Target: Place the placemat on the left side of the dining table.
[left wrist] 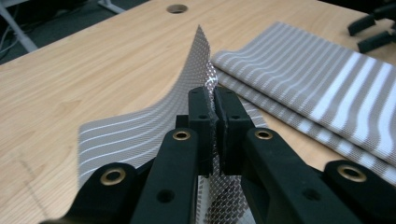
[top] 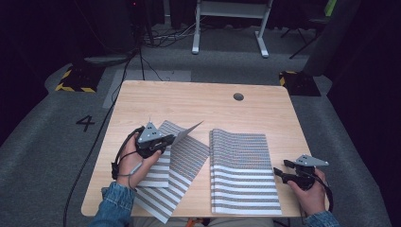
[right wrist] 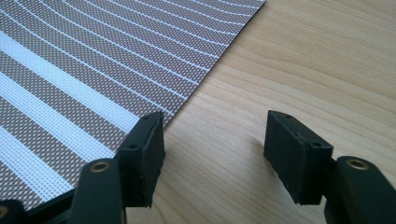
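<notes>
Striped mat (top: 177, 161) lies at an angle on the left half of the desk (top: 189, 101), its far corner pulled up off the wood into a raised point. Left tongs (left wrist: 215, 109) are clenched on that corner: in the left gripper view the woven mesh runs straight between the two black pads, which stand almost together. A second mat (top: 243, 170) lies flat and square on the right half, just beside the first one; whether their edges touch is hard to tell from above. Right tongs (right wrist: 212, 154) hang released, jaws wide apart over bare wood just off the second mat's right edge, with nothing between them.

Judging by this, the step in hand is lifting the left mat by its corner, probably to fold it over or carry it onto the other mat. The next move calls for a steady pinch while the hand travels, since thin, springy mesh could slip from a small bite at the tip. The free tongs could take another corner, or pin the second mat so it does not shift
</notes>
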Available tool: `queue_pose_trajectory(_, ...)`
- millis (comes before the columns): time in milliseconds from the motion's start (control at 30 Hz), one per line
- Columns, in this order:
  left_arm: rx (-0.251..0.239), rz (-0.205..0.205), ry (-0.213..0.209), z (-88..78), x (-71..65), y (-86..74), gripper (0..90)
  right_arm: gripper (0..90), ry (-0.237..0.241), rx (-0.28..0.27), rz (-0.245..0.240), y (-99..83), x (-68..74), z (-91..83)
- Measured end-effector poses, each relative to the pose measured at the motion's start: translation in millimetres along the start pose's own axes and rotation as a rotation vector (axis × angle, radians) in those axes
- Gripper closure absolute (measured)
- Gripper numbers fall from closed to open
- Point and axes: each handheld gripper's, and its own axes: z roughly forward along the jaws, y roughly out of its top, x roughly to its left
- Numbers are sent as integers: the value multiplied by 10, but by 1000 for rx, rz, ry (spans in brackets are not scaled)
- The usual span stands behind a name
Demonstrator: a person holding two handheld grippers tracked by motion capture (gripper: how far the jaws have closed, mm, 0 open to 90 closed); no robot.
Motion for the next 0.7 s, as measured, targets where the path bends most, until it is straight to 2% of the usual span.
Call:
queue_pose_trajectory(300, 2, -34, 92, -156, 312, -123, 861, 381, 0, 0, 0, 0, 0, 0)
queue_pose_trajectory(600, 33, -111, 241, -368, 738, -364, 860, 381, 0, 1, -2, 0, -1, 0)
queue_pose_trajectory(700, 37, -131, 278, -435, 843, -412, 861, 381, 0, 0, 0, 0, 0, 0)
